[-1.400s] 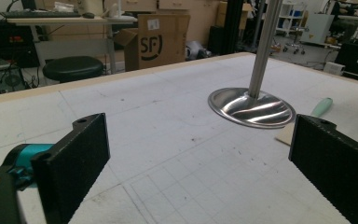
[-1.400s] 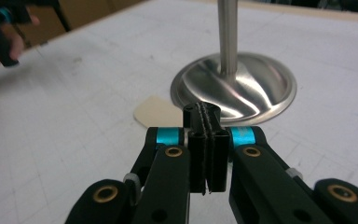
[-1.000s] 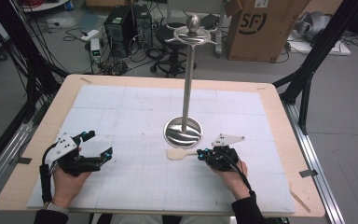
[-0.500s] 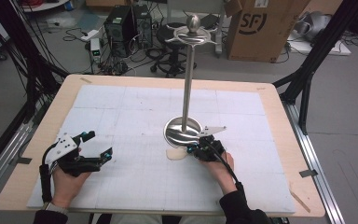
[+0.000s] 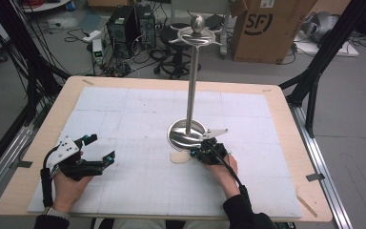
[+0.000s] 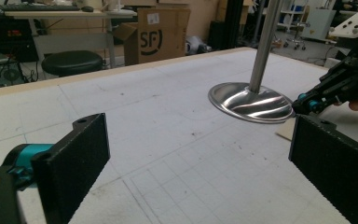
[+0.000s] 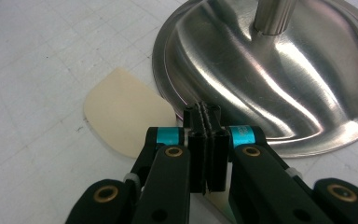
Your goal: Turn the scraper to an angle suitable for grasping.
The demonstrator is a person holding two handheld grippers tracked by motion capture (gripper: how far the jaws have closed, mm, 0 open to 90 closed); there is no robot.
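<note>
White gridded matting covers a pale wooden table, one of each. On its near edge sit two hands, each with a black two-jaw gripper. The left gripper rests on the mat at the near left with its jaws spread wide and nothing between them. The right gripper lies near the middle, its jaws pressed together; its own view shows their tips touching the edge of a cream, flat, rounded spatula-like piece, and the rest of that piece is hidden under the jaws, so a grip cannot be confirmed. The cream piece lies on the mat, touching the near rim of the one polished steel stand with a dished round base. Its upright pole rises to a ball-topped crosspiece. Beyond the table, the grey floor holds a brown cardboard box marked SF, a black stool, computer towers and tangled cables.
</note>
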